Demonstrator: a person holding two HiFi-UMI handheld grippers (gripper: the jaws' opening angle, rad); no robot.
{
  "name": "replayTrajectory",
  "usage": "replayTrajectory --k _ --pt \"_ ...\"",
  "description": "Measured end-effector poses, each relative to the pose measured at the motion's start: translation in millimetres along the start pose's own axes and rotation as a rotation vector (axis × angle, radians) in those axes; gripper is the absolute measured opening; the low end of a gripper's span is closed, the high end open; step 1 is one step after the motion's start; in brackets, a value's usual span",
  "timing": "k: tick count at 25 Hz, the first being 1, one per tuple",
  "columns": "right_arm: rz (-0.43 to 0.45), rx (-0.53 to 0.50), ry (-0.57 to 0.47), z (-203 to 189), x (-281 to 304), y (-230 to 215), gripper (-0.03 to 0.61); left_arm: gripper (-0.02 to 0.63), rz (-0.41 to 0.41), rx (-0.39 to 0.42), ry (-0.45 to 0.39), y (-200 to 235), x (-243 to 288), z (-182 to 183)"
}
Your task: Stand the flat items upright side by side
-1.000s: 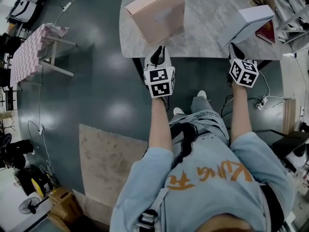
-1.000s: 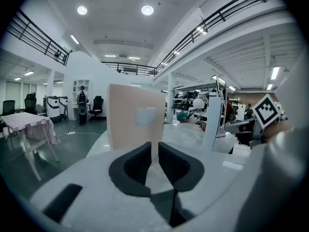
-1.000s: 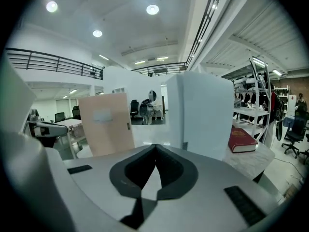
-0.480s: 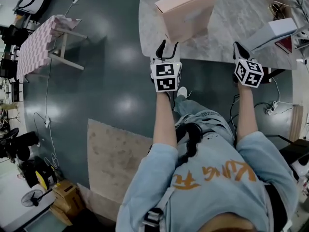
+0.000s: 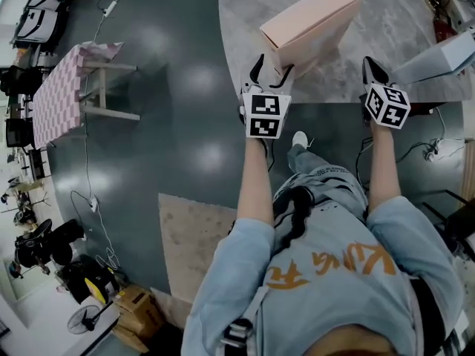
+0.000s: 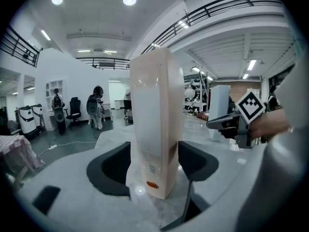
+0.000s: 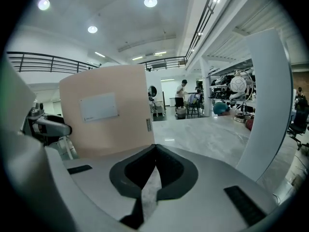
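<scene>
A pink flat box (image 5: 312,24) stands upright on its long edge on the grey marble table (image 5: 241,21). My left gripper (image 5: 274,64) straddles its near end. Its jaws have just been opening, and in the left gripper view the box's narrow end (image 6: 157,129) stands between the dark pads (image 6: 113,166) without touching them. My right gripper (image 5: 369,61) is shut and empty at the table's near edge. A white flat box (image 5: 445,56) leans just right of it and shows as a tall white slab (image 7: 268,105) in the right gripper view, right of the pink box (image 7: 106,110).
A small table with a checkered top (image 5: 63,87) stands on the dark floor to the left. A beige mat (image 5: 197,239) lies by the person's feet. A red item (image 5: 439,28) sits at the table's far right. People (image 6: 96,112) stand far off.
The left jaws have spread off the pink box, which stays upright on the table. The white box now sits farther right of the shut right gripper.
</scene>
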State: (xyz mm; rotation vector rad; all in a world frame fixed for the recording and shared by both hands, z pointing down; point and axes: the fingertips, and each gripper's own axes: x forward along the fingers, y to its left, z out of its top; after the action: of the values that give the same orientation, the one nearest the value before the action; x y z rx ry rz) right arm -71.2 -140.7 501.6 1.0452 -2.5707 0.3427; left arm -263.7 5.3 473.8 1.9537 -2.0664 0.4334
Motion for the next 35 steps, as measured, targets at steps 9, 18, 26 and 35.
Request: replayTrajectory --k 9,18,26,35 --pt "-0.056 0.041 0.013 2.8 30.8 -5.8 0.002 0.357 -0.153 0.079 0.038 -2.8 32.5 -1.5" --pt "-0.115 0.021 -0.022 18.8 26.7 -14.6 0.002 0.348 -0.231 0.131 0.038 -8.2 43.9 3.2" --pt "-0.2 -0.003 -0.056 26.9 15.6 -29.0 0.002 0.337 -0.22 0.129 0.014 -12.8 65.2 10.3" --pt "-0.345 0.015 -0.081 33.1 -0.4 -49.9 0.003 0.337 -0.242 0.134 0.011 -19.9 98.7 23.4"
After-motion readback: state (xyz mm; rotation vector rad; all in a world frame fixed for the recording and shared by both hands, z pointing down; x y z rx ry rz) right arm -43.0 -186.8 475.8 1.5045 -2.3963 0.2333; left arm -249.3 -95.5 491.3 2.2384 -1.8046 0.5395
